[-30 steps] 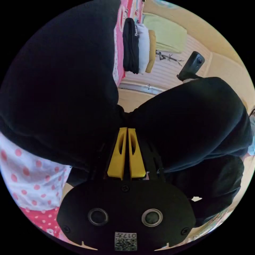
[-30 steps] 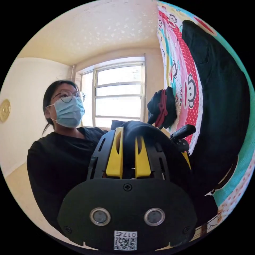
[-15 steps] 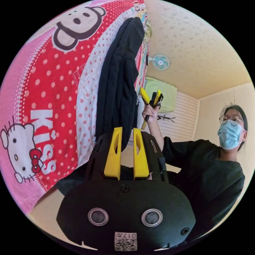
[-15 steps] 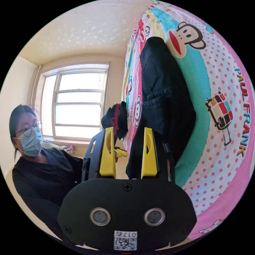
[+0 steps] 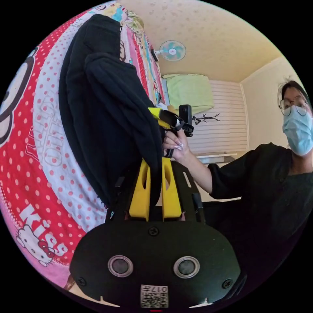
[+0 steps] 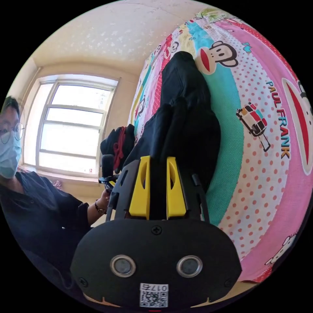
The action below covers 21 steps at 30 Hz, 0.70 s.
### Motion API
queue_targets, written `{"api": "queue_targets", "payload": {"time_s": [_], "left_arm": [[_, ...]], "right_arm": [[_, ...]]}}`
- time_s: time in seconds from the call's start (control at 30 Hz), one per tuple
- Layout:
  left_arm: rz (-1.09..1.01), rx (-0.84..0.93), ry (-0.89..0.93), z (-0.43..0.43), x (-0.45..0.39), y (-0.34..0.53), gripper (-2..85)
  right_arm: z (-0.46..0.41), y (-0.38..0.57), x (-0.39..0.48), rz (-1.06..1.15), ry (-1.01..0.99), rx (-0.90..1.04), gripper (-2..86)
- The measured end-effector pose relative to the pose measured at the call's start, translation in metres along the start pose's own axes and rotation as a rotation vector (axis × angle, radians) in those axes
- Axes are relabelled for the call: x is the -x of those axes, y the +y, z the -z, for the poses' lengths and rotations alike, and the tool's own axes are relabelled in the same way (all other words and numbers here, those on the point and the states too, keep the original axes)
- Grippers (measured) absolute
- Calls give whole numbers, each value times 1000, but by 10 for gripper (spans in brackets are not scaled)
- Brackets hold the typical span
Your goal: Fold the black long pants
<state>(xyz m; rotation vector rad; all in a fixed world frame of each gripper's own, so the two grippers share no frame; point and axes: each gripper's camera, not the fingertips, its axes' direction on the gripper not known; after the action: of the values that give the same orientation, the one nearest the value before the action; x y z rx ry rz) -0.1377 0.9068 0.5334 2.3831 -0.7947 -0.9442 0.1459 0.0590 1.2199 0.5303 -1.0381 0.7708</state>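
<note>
The black long pants [image 5: 107,107] lie on the cartoon bedsheet [image 6: 260,169], long axis running straight away from both grippers; the left gripper [image 5: 156,189] and the right gripper [image 6: 158,189] each have 2 fingers clamped on the near edge.

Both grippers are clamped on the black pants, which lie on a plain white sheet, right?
Not the sheet. Both views show a bright cartoon-print sheet, pink and dotted, not plain white. The rest holds: left gripper and right gripper each pinch the black pants.
</note>
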Motion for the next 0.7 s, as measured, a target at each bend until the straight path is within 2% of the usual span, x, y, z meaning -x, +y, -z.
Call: {"api": "queue_targets", "payload": {"time_s": [0.07, 0.1, 0.13, 0.27, 0.37, 0.47, 0.53, 0.6, 0.7], "left_arm": [[148, 47, -63, -7, 27, 3, 71], [265, 127, -71, -16, 50, 2, 78], [305, 124, -27, -14, 61, 1, 82], [279, -83, -25, 29, 65, -1, 79], [205, -139, -85, 56, 63, -16, 85], [8, -129, -126, 65, 37, -57, 85], [-168, 6, -187, 52, 14, -99, 79], [-271, 113, -200, 40, 3, -128, 76], [-355, 219, -225, 23, -2, -169, 70]], "right_arm": [[-7, -1, -13, -68, 62, 29, 86], [-9, 0, -27, -140, 100, 55, 93], [-6, 4, -37, -195, 96, 63, 100], [22, 35, -46, -235, 1, 39, 123], [27, 71, -59, -340, -41, 143, 169], [19, 103, -68, -404, -151, 203, 223], [7, 118, -74, -475, -285, 213, 241], [-1, 121, -72, -496, -335, 190, 248], [-6, 116, -70, -502, -207, 192, 224]]}}
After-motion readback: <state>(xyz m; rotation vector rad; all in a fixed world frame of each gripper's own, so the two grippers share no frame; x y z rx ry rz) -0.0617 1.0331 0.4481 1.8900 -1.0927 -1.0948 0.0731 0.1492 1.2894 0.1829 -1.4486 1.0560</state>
